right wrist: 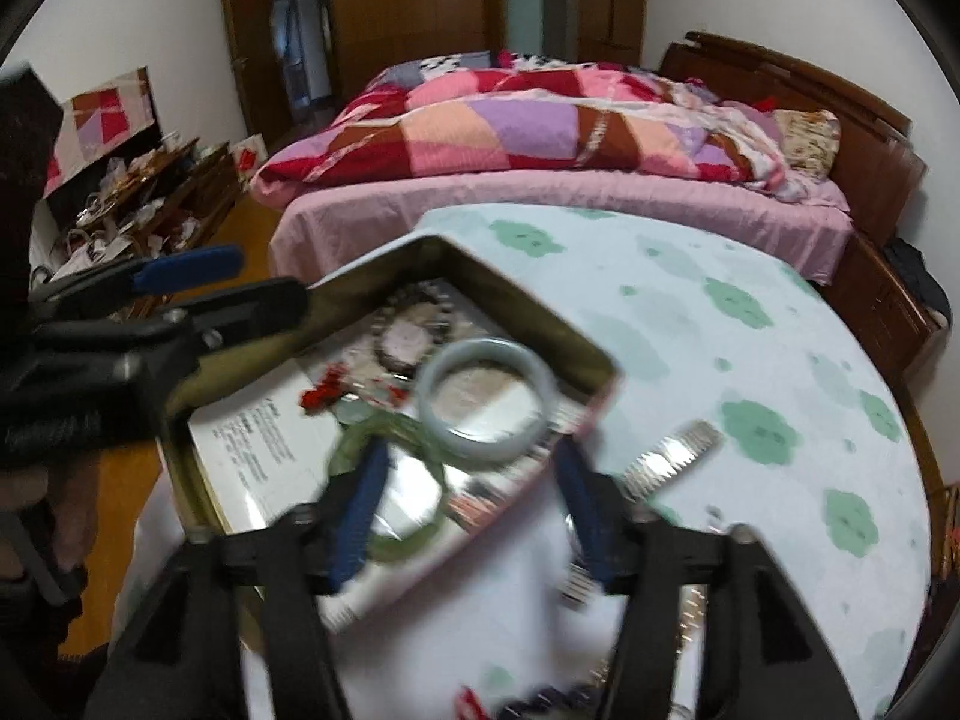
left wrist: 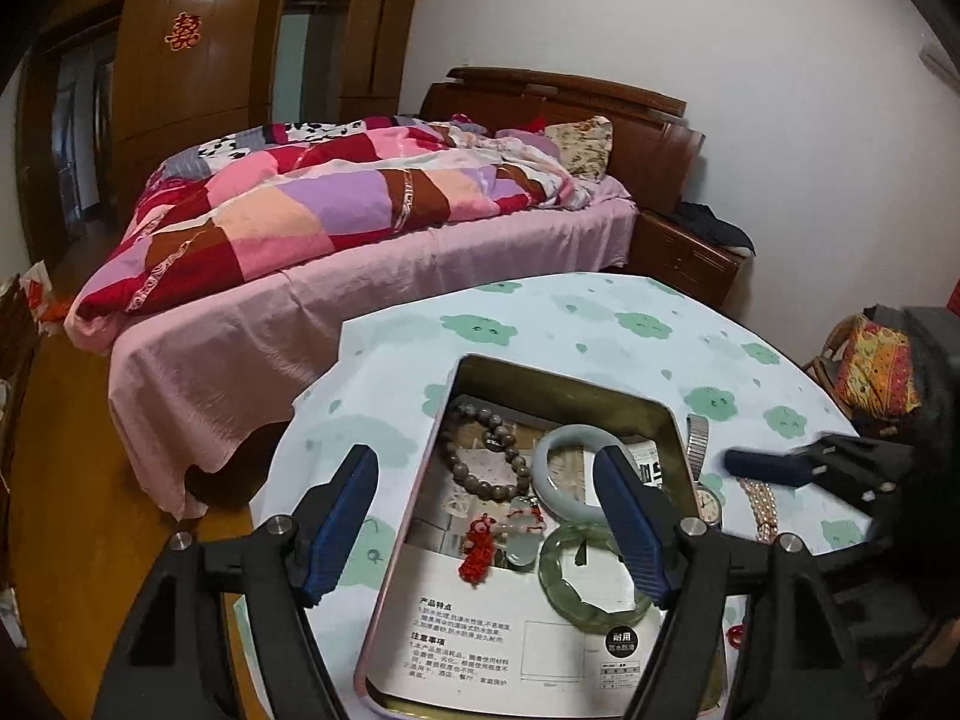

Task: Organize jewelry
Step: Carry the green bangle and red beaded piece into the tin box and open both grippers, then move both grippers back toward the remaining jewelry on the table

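Observation:
An open metal tin (left wrist: 564, 387) stands on the table and holds a brown bead bracelet (left wrist: 480, 450), a pale jade bangle (left wrist: 555, 471), a green bangle (left wrist: 576, 594) and a jade pendant with a red knot (left wrist: 516, 531). My left gripper (left wrist: 489, 477) is open and empty above the tin. My right gripper (right wrist: 471, 468) is open and empty over the tin's right edge (right wrist: 576, 426); it also shows in the left wrist view (left wrist: 762, 465). A silver wristwatch (left wrist: 702, 474) and a pearl strand (left wrist: 762, 507) lie on the cloth right of the tin. The right wrist view is blurred.
The round table has a white cloth with green clouds (left wrist: 600, 324). A bed with a patchwork quilt (left wrist: 336, 198) stands behind it, with a nightstand (left wrist: 690, 252) on its right. A cluttered shelf (right wrist: 138, 204) stands at the left.

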`<state>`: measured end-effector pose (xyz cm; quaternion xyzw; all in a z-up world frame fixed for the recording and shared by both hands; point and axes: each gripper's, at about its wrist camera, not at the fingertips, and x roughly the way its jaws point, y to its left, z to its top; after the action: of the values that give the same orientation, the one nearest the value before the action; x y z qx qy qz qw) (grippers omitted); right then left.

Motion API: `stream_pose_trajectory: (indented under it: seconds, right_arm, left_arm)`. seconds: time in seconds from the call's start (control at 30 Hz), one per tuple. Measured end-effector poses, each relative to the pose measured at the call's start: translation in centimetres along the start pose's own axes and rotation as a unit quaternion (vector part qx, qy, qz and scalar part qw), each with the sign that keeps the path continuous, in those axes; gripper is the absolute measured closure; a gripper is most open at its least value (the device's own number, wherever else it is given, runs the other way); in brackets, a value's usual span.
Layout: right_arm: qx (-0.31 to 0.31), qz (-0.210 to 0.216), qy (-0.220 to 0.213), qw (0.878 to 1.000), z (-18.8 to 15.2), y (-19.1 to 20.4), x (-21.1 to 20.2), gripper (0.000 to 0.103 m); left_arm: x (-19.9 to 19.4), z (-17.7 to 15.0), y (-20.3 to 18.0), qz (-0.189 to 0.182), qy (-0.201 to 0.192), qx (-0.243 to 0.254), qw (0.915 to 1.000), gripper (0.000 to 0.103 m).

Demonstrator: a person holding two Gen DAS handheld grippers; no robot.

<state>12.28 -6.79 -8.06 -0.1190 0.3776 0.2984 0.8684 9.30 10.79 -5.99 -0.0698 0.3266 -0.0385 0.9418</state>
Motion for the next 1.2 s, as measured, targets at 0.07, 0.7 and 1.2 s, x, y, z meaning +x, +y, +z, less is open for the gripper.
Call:
stream_pose_trajectory:
  seconds: [0.07,0.7,1.2]
  right_arm:
    - [0.018,-0.010,-0.003,1.000,-0.5,-1.6,-0.9,0.036]
    - [0.103,-0.012,0.016,0.994,-8.5,-6.9,-6.0,0.019]
    - [0.099,0.008,0.052,0.994,-10.6,-7.0,-3.0,0.016]
  left_arm:
    - [0.0,0.0,-0.2,0.001,0.000,0.000,1.0000,0.029]
    - [-1.0,-1.9,-7.0,-0.020,0.017,0.071,0.9971,0.029]
    - [-0.7,-4.2,-11.2,-0.045,0.041,0.114,0.9917,0.029]
